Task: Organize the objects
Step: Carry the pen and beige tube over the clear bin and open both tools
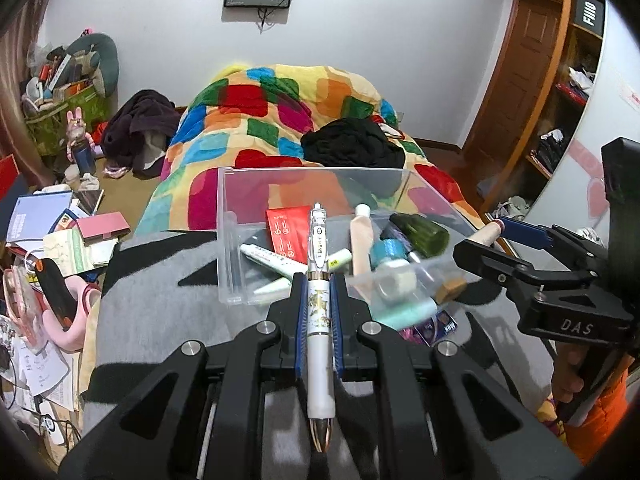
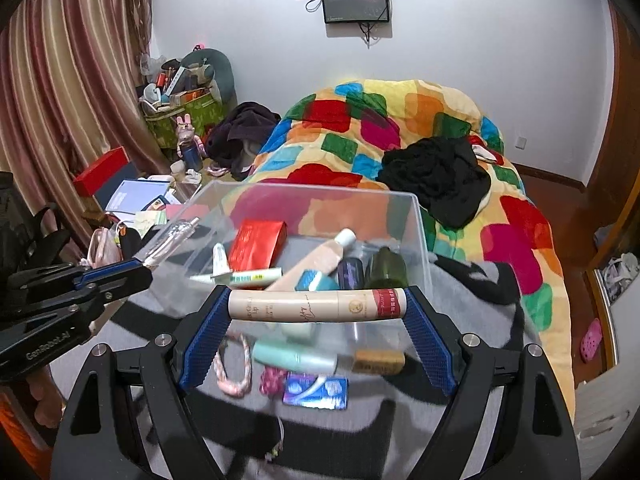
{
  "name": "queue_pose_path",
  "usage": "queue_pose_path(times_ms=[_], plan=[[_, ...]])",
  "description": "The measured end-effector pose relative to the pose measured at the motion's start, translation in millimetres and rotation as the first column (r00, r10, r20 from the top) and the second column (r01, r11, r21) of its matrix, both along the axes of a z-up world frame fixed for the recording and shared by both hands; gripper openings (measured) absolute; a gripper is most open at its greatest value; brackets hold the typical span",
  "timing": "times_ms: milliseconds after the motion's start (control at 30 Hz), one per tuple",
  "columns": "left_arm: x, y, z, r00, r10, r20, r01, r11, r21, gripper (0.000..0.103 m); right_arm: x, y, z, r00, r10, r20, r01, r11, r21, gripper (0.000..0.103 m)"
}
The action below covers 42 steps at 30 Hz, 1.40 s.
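So the left gripper (image 1: 319, 280) is clamped tight on a white pen (image 1: 319, 292), which runs lengthwise between the blue pads (image 1: 298, 312) with its clip end poking out ahead of the tips and its gold nose back toward the handle. Right ahead of that tool, on a grey blanket (image 1: 168, 300), sits the clear plastic bin (image 1: 232, 240), and the pen's front end hangs over the bin's near edge. Inside the bin there's a red packet (image 1: 286, 234), a couple of small white tubes (image 1: 268, 258), a beige tube (image 1: 362, 240) and a dark green bottle (image 1: 426, 232). Further right, the right gripper (image 2: 318, 308) has its fingers spread wide but pressing on both ends of a long beige cosmetic tube (image 2: 316, 305) with a red end, held crosswise over the bin's near wall. Below that tool, on the blanket in front of the bin, are a pink braided loop (image 2: 232, 364), a mint green bottle (image 2: 296, 356) and a blue packet (image 2: 316, 392). Beyond both tools is a colourful quilt (image 2: 400, 120).
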<state>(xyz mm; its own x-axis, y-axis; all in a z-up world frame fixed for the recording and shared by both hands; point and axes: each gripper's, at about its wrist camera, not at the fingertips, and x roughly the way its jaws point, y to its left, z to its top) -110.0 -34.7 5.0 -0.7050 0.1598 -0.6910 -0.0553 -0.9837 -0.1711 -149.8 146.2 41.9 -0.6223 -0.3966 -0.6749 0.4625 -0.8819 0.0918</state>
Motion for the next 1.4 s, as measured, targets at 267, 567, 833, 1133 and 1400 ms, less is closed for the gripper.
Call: queue_pose_path(times_ms=[267, 567, 833, 1133, 1400], plan=[[-31.7, -6.7, -8.7, 0.997, 0.002, 0.074, -0.004, 0.999, 0.033, 0.01, -36.8, -18.1, -15.9, 0.997, 0.009, 0.071, -0.01, 1.0, 0.014, 0.083], [-45.7, -9.5, -10.5, 0.994, -0.003, 0.107, 0.001, 1.0, 0.017, 0.01, -57.6, -35.7, -40.6, 0.993, 0.004, 0.119, -0.014, 0.997, 0.082, 0.083], [-43.6, -8.4, -10.6, 0.994, 0.0, 0.107, 0.0, 1.0, -0.001, 0.015, -58.7, -40.1, -46.7, 0.987, 0.02, 0.162, -0.033, 0.997, 0.076, 0.083], [-30.8, -4.0, 2.1, 0.999, 0.005, 0.048, -0.004, 1.0, -0.026, 0.052, -47.6, -30.4, -36.7, 0.988, 0.038, 0.152, -0.048, 0.997, 0.063, 0.083], [-10.1, 1.1, 20.7, 1.0, 0.016, -0.02, -0.017, 0.999, -0.048, 0.075, -23.5, -19.4, -22.9, 0.993, 0.065, 0.097, -0.072, 0.995, 0.071, 0.084]])
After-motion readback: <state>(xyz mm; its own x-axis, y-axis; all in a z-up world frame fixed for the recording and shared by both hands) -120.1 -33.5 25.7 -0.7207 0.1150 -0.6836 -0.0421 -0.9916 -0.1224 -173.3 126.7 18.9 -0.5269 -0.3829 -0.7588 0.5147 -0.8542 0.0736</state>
